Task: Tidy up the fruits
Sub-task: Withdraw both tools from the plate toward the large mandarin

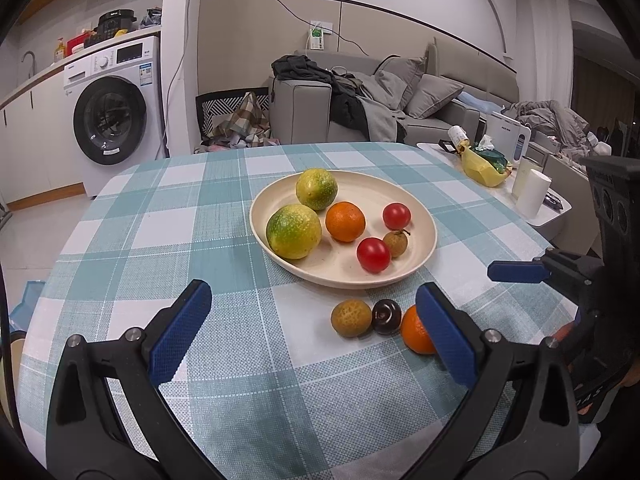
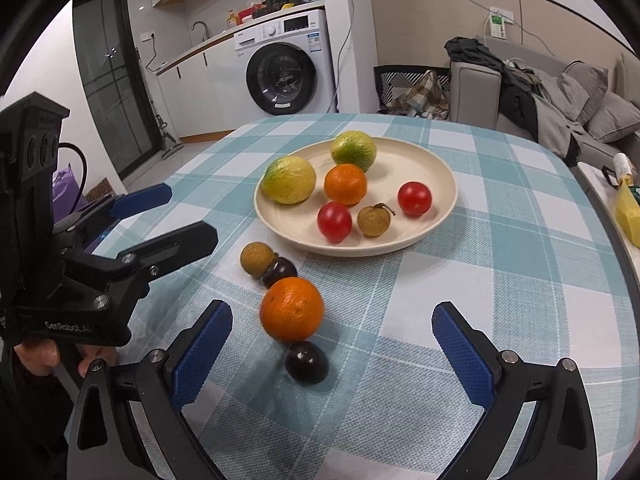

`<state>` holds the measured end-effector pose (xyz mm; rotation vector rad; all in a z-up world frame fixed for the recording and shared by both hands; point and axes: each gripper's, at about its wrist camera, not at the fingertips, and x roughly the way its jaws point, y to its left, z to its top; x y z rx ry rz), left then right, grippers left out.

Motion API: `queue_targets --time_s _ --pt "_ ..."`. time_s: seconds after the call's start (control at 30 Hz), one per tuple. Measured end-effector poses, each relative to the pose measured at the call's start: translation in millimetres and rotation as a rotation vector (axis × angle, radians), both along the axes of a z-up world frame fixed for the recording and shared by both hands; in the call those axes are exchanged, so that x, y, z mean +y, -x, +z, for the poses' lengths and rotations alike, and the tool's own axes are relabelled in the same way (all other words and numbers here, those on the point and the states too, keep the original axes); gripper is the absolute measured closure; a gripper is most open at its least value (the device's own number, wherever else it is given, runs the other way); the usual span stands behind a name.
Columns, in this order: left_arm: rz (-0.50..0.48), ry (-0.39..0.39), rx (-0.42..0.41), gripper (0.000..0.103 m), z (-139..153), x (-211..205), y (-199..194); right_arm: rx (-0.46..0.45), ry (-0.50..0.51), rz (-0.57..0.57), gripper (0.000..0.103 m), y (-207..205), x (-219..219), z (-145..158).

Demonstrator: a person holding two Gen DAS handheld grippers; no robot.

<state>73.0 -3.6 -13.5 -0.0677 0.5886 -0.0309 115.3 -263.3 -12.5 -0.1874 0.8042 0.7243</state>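
A cream plate (image 1: 416,204) (image 2: 440,172) on the checked tablecloth holds two green-yellow citrus fruits, an orange (image 1: 345,221) (image 2: 345,184), two red tomatoes and a longan. On the cloth in front of it lie a longan (image 1: 351,318) (image 2: 257,259), a dark plum (image 1: 386,316) (image 2: 280,272), an orange (image 1: 416,332) (image 2: 292,308) and a second dark plum (image 2: 306,361). My left gripper (image 1: 316,328) is open and empty, just before the loose fruits. My right gripper (image 2: 332,356) is open and empty, with the loose orange and plum between its fingers' line.
The round table's edge curves close on all sides. A white side table (image 1: 496,184) with a paper roll and a yellow bag stands right. A sofa (image 1: 400,112) and a washing machine (image 1: 116,112) stand behind. Each gripper shows in the other's view (image 1: 516,272) (image 2: 160,216).
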Motion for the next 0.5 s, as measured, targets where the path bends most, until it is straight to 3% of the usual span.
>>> queue_targets --time_s 0.07,0.2,0.5 --pt "0.001 0.001 -0.001 0.001 1 0 1 0.008 0.001 0.018 0.003 1 3 -2" --pt "0.002 -0.007 -0.003 0.001 1 -1 0 0.028 -0.004 0.052 0.023 2 6 -3" --pt "0.003 -0.005 -0.003 0.001 1 0 1 0.047 0.004 0.093 0.035 1 20 -8"
